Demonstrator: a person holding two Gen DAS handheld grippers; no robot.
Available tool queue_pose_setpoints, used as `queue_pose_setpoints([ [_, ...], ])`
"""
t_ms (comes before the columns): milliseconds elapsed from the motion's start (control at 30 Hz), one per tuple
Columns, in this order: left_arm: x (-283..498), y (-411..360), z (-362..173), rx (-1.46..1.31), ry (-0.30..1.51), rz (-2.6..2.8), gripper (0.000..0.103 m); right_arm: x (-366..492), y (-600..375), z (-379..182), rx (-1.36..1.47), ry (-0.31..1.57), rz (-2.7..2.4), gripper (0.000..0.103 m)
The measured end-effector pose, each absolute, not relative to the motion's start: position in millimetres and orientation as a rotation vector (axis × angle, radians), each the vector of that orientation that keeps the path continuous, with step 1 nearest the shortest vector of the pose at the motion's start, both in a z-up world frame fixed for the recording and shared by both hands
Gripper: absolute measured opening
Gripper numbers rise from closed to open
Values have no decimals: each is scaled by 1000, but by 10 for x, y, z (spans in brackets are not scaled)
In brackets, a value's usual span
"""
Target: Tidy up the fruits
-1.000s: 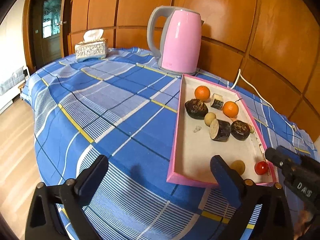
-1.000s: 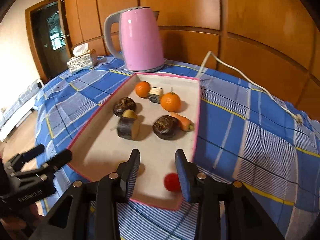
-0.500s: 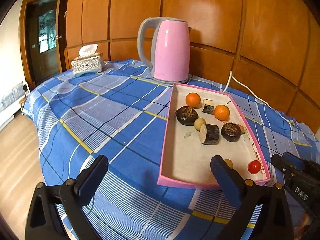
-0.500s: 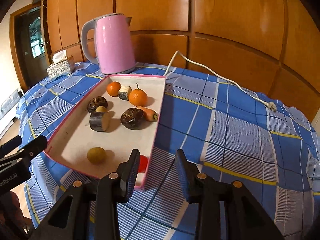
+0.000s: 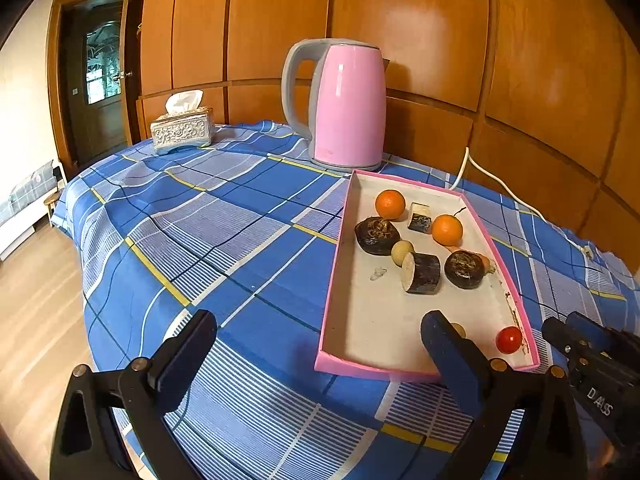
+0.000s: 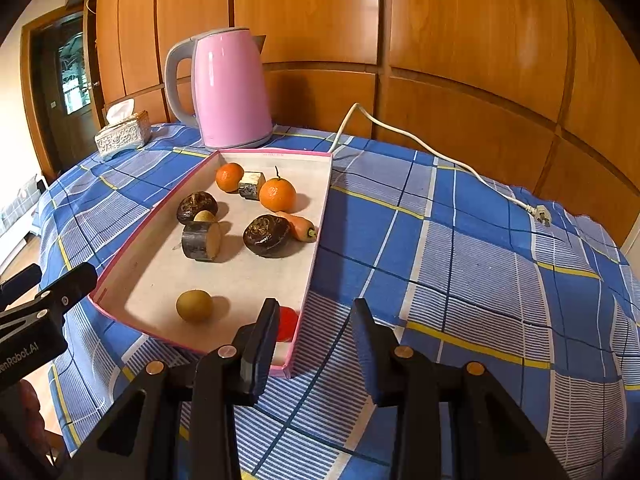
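A pink tray (image 6: 316,240) sits in the middle of the frame. Two oranges (image 6: 229,177) (image 6: 277,194) lie at its far end. Below them sit two dark round fruits (image 6: 197,207) (image 6: 267,235) (both wrinkly). A small yellow-brown fruit (image 6: 194,305) and a red one (image 6: 286,322) lie near the bottom edge.

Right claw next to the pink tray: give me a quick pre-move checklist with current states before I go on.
1. Right claw empty and open: ok.
2. Left claw empty and open: ok.
3. Red tomato inside the pink tray, near corner: ok.
4. Right claw centred on the tomato: not ok; it straddles the tray's near corner.
5. Small brown fruit apart from the tomato: ok.
6. Kettle cord away from both claws: ok.
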State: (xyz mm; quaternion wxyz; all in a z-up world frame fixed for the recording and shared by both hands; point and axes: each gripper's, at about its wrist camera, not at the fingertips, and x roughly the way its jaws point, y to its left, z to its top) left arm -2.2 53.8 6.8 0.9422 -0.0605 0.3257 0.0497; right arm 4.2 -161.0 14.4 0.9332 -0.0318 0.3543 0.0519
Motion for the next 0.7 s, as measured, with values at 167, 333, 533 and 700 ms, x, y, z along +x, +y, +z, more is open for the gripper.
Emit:
queue_pose_setpoints([
  [167, -21, 536, 62, -114, 662, 113, 103, 45, -1613, 136, -60, 725, 109, 37],
  [333, -16, 549, 47, -119, 673, 118, 103, 44, -1614, 133, -59, 726, 110, 37],
  [533, -19, 560, 51, -121, 671, 125, 103, 44, -1616, 131, -59, 727, 110, 37],
  [700, -25, 558, 59, -118, 667, 129, 103, 34, -1616, 118, -59, 728, 110, 37],
])
